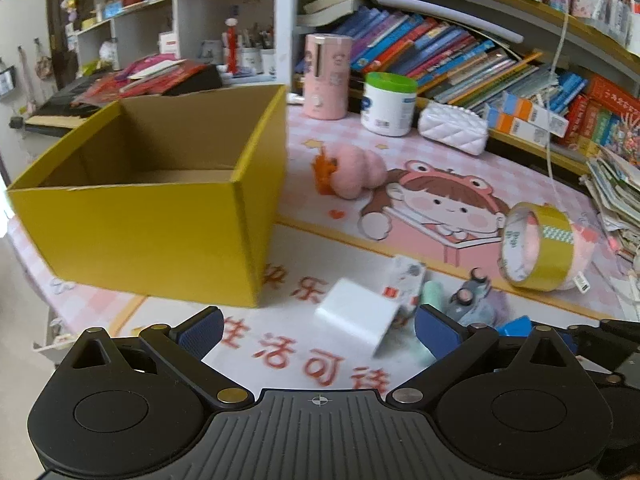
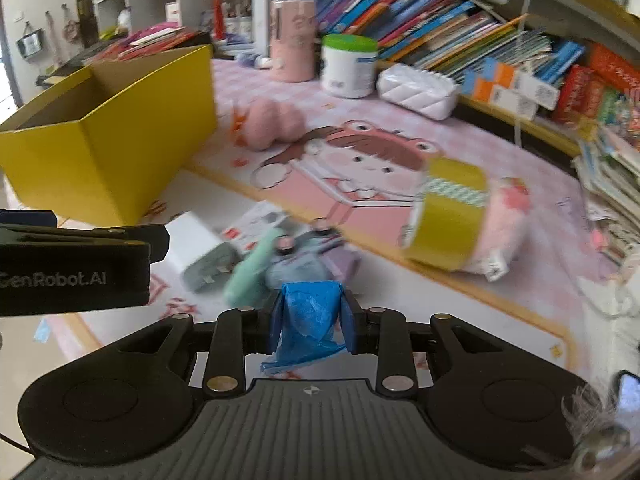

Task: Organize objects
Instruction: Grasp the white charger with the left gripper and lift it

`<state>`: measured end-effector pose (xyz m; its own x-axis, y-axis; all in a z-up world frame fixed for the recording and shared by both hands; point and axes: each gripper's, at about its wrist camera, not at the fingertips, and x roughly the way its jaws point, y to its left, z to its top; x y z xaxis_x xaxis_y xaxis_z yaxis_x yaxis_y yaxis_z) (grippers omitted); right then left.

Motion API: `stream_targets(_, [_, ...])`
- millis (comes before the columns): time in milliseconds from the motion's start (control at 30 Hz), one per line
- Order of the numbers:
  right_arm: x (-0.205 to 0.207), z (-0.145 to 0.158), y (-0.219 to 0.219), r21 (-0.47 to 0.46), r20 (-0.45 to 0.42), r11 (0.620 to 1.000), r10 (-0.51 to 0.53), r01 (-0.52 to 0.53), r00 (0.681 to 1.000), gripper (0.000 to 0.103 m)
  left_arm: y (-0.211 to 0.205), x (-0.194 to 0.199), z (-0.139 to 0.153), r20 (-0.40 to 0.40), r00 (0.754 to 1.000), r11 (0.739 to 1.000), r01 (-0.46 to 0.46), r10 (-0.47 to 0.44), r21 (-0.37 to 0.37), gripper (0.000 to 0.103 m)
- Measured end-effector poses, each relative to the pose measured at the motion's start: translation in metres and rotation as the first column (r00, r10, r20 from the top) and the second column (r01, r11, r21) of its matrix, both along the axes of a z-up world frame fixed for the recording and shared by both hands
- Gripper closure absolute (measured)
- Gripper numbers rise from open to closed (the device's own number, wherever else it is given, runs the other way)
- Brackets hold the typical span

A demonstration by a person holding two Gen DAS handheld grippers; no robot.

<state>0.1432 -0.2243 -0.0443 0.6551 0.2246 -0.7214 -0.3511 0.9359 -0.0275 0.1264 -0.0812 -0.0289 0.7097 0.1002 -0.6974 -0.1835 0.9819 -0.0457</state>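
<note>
Right gripper (image 2: pixel 311 316) clamped on a crumpled blue wrapper (image 2: pixel 308 320), thin and slippery so it could slide free on the way to the yellow box (image 2: pixel 120 140) at far left, left gripper (image 1: pixel 318 330) wide and empty over the white card (image 1: pixel 356 320) on the counter (image 1: pixel 440 168).
</note>
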Motion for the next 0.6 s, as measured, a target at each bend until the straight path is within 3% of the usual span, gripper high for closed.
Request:
stream_targets(167, [0.007, 0.005, -0.018, 0.016, 0.007, 1.000, -0.001, 0.001, 1.000, 0.076, -0.011, 0.025, -0.018, -0.073, 0.997, 1.000, 0.005, -0.006, -0.010, 0.008])
stream_targets(300, [0.008, 0.008, -0.024, 0.027, 0.029, 0.999, 0.034, -0.035, 0.999, 0.076, -0.016, 0.038, -0.029, -0.087, 0.996, 1.000, -0.003, 0.003, 0.005, 0.008])
stream_targets(600, [0.015, 0.007, -0.027, 0.034, 0.021, 0.996, 0.078, -0.079, 0.997, 0.076, -0.023, 0.050, -0.042, -0.136, 0.991, 0.999, -0.003, 0.009, 0.040, 0.022])
